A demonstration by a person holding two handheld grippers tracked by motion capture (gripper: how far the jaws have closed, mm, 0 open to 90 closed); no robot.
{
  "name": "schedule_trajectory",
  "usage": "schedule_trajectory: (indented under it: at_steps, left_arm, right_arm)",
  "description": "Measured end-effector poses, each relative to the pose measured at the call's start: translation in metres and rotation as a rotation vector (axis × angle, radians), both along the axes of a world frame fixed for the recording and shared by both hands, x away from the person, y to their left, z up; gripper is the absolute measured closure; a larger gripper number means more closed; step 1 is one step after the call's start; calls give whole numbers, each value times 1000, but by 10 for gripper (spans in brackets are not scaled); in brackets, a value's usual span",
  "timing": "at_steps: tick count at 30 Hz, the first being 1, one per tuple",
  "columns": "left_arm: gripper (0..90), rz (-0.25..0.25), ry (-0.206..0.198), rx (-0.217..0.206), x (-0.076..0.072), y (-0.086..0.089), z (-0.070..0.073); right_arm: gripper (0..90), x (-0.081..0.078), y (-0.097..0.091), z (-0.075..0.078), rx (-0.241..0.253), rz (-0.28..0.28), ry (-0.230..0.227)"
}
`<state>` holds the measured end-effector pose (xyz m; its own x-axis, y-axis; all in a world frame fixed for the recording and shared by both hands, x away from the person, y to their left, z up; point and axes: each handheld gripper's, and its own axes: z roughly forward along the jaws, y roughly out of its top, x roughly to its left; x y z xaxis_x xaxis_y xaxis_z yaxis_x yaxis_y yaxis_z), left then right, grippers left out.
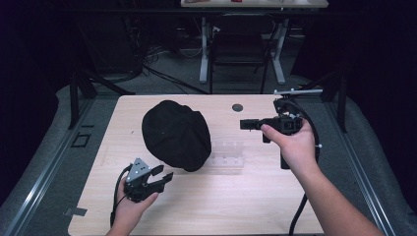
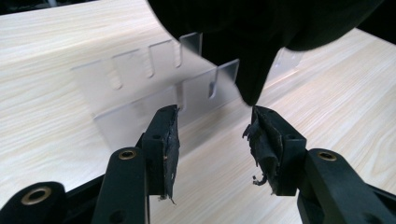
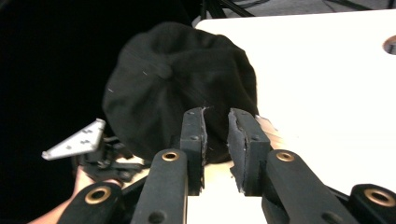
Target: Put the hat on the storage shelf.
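Observation:
A black cap (image 1: 175, 133) rests on a clear slotted plastic stand (image 1: 227, 153) in the middle of the wooden table (image 1: 255, 201). My left gripper (image 1: 164, 174) sits just in front of the cap's near edge, open and holding nothing. In the left gripper view its jaws (image 2: 215, 135) stand wide apart, with the cap's brim tip (image 2: 254, 88) hanging just beyond the right one and the stand (image 2: 140, 88) behind. My right gripper (image 1: 243, 124) hovers to the right of the cap and points left at it. Its jaws (image 3: 216, 135) are apart with nothing between them, and the cap (image 3: 182, 79) lies ahead.
A small round hole (image 1: 237, 107) sits near the table's far edge. A dark chair (image 1: 241, 49) and white desk legs (image 1: 203, 49) stand beyond the table. The right gripper's cable (image 1: 300, 211) trails off the table's near edge. Bare wood lies along the front.

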<state>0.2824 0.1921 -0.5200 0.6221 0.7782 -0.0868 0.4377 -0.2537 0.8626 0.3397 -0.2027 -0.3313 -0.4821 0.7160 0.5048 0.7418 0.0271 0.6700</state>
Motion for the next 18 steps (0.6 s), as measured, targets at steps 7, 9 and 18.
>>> schedule_trajectory:
  at_steps: [7, 9, 18]
  left_arm:
    - [528, 45, 0, -52, -2, 18, -9]
    - [527, 51, -1, -37, -3, 20, -10]
    - [536, 39, 25, -44, -4, 21, -20]
  right_arm:
    - [775, -8, -7, -19, -19, -1, 14]
    - [769, -12, -7, -24, -26, -4, 2]
    - [757, -27, -7, -50, -121, -13, -39]
